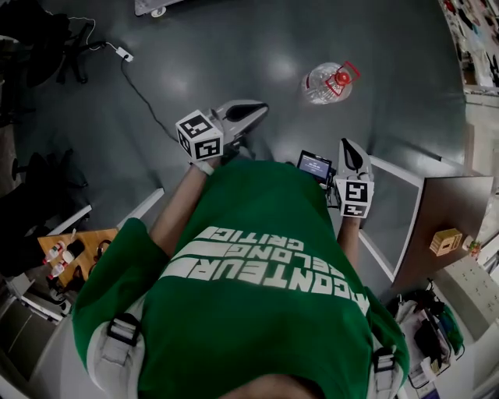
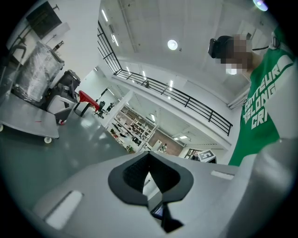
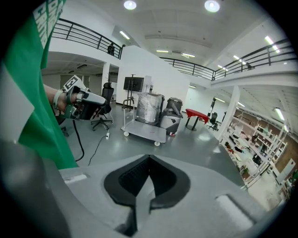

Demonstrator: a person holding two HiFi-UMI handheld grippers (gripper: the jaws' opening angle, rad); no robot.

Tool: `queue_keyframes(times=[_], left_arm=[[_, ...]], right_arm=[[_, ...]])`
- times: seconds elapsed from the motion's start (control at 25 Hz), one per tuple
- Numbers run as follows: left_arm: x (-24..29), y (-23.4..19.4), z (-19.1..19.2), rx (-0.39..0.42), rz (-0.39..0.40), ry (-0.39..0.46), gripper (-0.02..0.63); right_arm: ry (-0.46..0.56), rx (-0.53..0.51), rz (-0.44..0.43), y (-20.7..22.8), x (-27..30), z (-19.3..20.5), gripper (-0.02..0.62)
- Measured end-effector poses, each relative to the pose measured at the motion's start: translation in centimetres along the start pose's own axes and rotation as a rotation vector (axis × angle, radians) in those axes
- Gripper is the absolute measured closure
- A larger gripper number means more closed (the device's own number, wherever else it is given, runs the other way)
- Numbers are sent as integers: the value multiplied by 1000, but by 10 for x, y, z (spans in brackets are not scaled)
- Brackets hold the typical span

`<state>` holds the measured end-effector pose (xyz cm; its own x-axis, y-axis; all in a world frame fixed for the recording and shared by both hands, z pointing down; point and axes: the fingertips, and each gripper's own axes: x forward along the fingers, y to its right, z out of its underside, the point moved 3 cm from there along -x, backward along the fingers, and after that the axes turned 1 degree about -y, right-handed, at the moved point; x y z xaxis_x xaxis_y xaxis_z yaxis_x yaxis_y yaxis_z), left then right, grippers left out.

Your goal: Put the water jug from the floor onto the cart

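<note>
The water jug (image 1: 327,82), clear with a red cap and handle, stands on the grey floor ahead of me and slightly right. Neither gripper touches it. My left gripper (image 1: 260,108) is held out in front of my chest, left of the jug, its jaws together with nothing between them (image 2: 149,155). My right gripper (image 1: 348,145) is nearer to me, below the jug in the head view, also shut and empty (image 3: 149,158). The flat grey cart (image 3: 145,131) stands farther off on castors, carrying a wrapped load and a grey machine. Its corner shows at the head view's top edge (image 1: 156,6).
A power strip (image 1: 123,54) with a black cable lies on the floor at left. A brown desk (image 1: 452,204) with a small cardboard box (image 1: 446,241) is at right. White frame bars (image 1: 394,168) run beside it. An office chair (image 3: 103,116) stands left of the cart.
</note>
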<state>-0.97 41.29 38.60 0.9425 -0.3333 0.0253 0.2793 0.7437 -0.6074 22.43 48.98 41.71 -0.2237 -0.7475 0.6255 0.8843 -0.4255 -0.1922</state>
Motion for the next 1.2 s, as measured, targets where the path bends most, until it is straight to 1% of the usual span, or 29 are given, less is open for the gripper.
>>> queue_keyframes(times=[0.4, 0.6, 0.72, 0.88, 1.04, 1.2], left_arm=[[-56, -33, -13, -22, -42, 44, 592], [-75, -46, -19, -22, -72, 69, 592], [-81, -52, -18, -26, -106, 82, 592], [-85, -58, -13, -39, -153, 88, 592], [-70, -65, -13, -35, -184, 71, 592], [-53, -74, -24, -7, -241, 56, 592]], right_arm=[[-18, -66, -46, -47, 30, -35, 603], [-60, -113, -95, -67, 34, -33, 603], [-72, -132, -114, -63, 37, -29, 603], [-62, -123, -132, -50, 49, -30, 603], [-40, -106, -171, -38, 69, -30, 603], [-8, -82, -219, -23, 99, -31, 603]])
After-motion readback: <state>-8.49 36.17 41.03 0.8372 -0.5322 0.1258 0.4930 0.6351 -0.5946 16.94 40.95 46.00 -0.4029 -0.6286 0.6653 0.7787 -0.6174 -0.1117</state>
